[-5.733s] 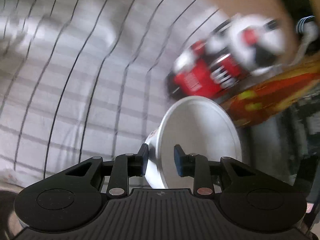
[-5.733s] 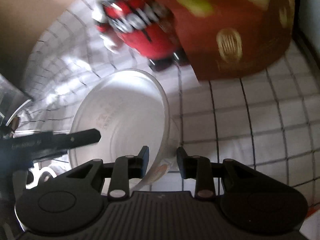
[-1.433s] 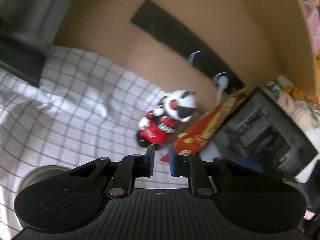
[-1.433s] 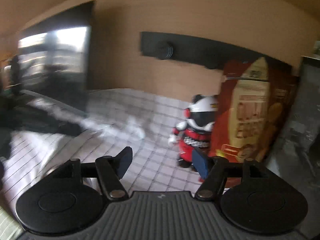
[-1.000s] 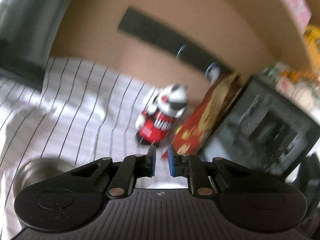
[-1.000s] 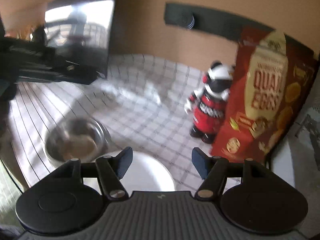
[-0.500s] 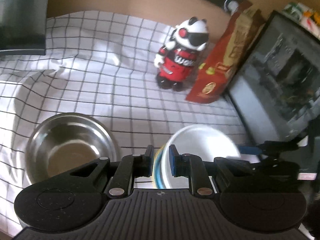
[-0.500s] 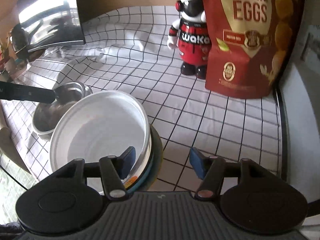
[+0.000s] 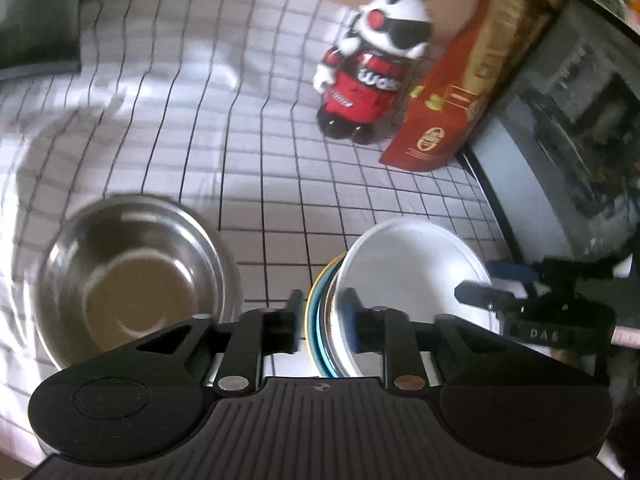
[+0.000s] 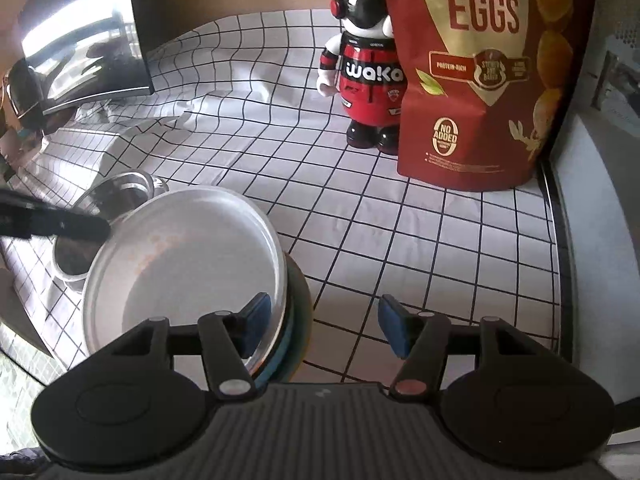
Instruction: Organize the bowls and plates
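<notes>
Steel bowl (image 9: pixel 132 280) sitting at near left on the checked cloth (image 9: pixel 240 100), left gripper (image 9: pixel 322 316) pinching the stacked dishes' (image 9: pixel 320 320) left rim, white bowl (image 10: pixel 184 272) resting on top, right gripper (image 10: pixel 324 322) hovering spread wide, left finger inside the right rim, toy panda (image 10: pixel 368 68) and quail-egg pouch (image 10: pixel 484 72) standing far right.

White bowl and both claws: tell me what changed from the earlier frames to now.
The white bowl, gripped by both claws 5.7 s ago, now sits nested on the stack of dishes beside the steel bowl. The left claw straddles the stack's rim; the right claw has opened. The panda figurine and quail-egg bag stayed put.
</notes>
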### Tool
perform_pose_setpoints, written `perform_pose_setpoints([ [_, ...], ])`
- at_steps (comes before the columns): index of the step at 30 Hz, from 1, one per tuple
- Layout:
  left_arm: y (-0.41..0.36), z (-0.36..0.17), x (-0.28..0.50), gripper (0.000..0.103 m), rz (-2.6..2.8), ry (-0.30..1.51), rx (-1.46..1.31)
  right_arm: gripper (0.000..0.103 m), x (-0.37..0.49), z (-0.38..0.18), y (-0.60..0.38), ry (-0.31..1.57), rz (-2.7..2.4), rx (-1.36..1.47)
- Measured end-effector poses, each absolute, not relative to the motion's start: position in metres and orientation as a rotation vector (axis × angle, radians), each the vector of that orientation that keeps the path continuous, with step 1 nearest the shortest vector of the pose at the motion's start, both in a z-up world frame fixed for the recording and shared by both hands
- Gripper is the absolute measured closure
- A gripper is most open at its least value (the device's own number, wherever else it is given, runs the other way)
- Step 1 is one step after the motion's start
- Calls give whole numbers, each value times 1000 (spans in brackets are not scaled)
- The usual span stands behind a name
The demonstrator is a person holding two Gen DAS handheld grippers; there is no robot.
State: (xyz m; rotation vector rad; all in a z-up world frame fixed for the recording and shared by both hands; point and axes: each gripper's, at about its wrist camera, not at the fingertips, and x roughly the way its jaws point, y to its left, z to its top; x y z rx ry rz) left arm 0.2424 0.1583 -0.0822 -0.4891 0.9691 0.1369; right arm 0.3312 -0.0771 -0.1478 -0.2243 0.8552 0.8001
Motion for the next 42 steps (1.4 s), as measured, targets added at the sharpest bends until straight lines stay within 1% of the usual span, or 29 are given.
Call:
perform_pose_setpoints([
  [1, 162, -85, 244, 66, 145, 978, -516, 43, 334, -149, -77, 860, 797, -214],
  [4, 168, -86, 248, 67, 136, 955, -584, 43, 343, -154, -76, 870, 765, -203],
  [6, 168, -87, 253, 67, 131, 965, -580, 43, 350, -159, -75, 891, 757, -189],
  [10, 170, -97, 262, 58, 135, 1008, -571, 43, 357, -164, -77, 950, 762, -136],
  [13, 174, -110, 265, 55, 142, 1044, -610, 43, 365, -176, -77, 1078, 807, -36],
  [16, 175, -122, 267, 55, 121, 1076, -638, 43, 364, -189, -75, 1174, 837, 39],
  [19, 171, -132, 267, 59, 103, 1097, -662, 43, 361, -202, -69, 1240, 853, 78],
  [21, 170, -138, 267, 59, 89, 1102, -699, 43, 359, -211, -65, 1273, 850, 91],
  [27, 172, -151, 260, 58, 93, 1100, -805, 43, 363, -235, -60, 1390, 893, 246],
  [30, 175, -152, 257, 57, 102, 1096, -843, 43, 363, -238, -61, 1409, 911, 312],
  [42, 182, -148, 227, 57, 139, 1109, -857, 43, 351, -232, -37, 1406, 956, 227],
])
